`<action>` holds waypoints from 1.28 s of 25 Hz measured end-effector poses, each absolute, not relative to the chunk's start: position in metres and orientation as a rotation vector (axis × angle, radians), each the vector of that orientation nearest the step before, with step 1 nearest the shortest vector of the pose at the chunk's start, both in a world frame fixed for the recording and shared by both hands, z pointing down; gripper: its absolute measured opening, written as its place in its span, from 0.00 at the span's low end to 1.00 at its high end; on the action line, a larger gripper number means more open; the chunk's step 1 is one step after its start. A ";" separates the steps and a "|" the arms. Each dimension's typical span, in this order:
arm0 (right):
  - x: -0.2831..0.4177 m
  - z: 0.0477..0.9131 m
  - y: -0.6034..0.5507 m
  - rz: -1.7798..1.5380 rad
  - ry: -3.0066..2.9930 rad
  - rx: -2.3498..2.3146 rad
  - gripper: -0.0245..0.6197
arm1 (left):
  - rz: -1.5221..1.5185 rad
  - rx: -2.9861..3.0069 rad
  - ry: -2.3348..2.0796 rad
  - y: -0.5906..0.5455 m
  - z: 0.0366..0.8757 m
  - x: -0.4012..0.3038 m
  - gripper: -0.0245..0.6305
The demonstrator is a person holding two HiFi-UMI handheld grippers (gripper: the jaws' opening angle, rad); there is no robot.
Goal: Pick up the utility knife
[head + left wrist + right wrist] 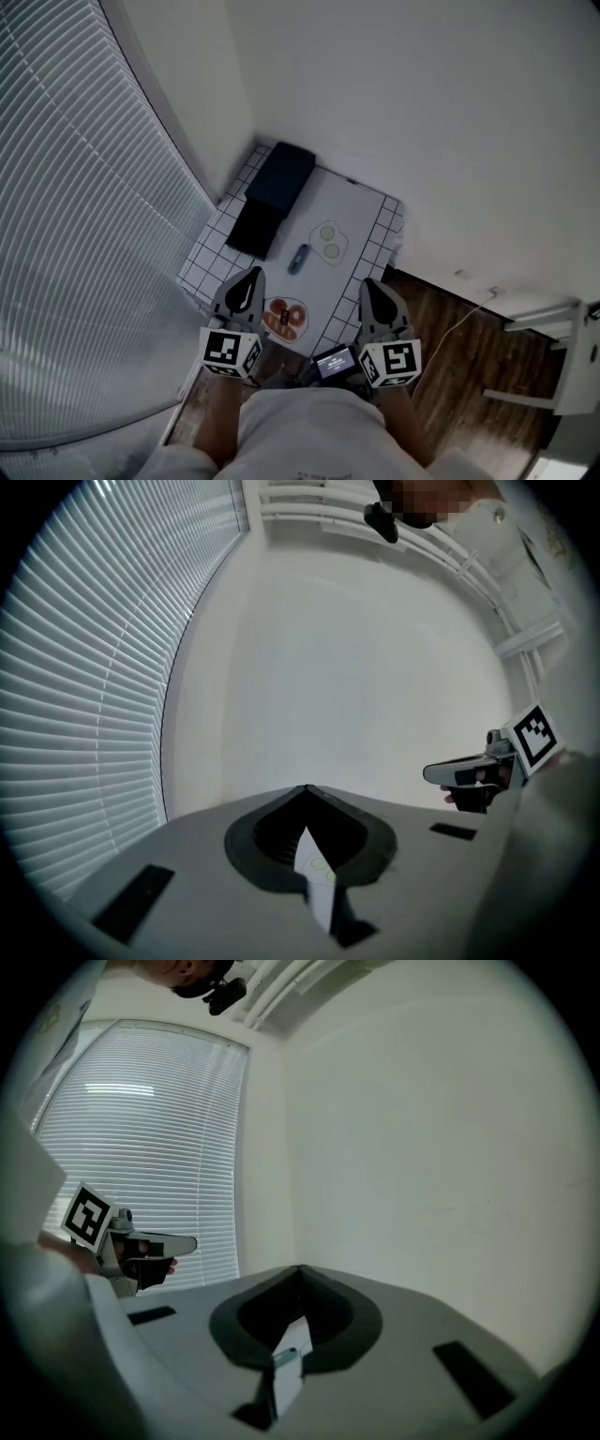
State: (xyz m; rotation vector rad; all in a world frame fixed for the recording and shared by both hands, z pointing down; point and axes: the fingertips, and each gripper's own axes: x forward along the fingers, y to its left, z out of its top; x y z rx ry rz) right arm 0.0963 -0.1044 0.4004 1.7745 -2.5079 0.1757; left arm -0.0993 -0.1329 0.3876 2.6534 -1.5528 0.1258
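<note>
A: Surroundings of utility knife (298, 259)?
B: Lying mid-surface (362, 212), in the open. Dark padded case (281, 176) beyond; round reddish item (284, 319) nearer, detail unclear. Gridded border; slatted blinds (75, 187) alongside.
A: Fingers?
B: Pressed together, empty, on left gripper (251, 275) and right gripper (371, 284); both apart from knife.

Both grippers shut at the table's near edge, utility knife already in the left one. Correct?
No. The left gripper is shut on nothing; the head view shows the utility knife lying on the table, ahead of both. The right gripper is shut too.
</note>
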 end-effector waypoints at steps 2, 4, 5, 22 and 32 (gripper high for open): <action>0.097 0.404 -0.112 0.182 -2.514 1.764 0.05 | 0.145 2.643 -1.572 -0.139 0.392 -0.099 0.05; 0.098 0.406 -0.117 0.193 -2.514 1.751 0.05 | 0.171 2.639 -1.583 -0.145 0.396 -0.098 0.05; 0.098 0.407 -0.119 0.199 -2.513 1.745 0.05 | 0.182 2.638 -1.588 -0.147 0.397 -0.098 0.05; 0.100 0.456 -0.183 0.275 -2.371 1.743 0.05 | 0.405 2.598 -1.393 -0.221 0.490 -0.082 0.05; 0.101 0.488 -0.202 0.369 -2.332 1.714 0.05 | 0.556 2.579 -1.286 -0.234 0.538 -0.065 0.05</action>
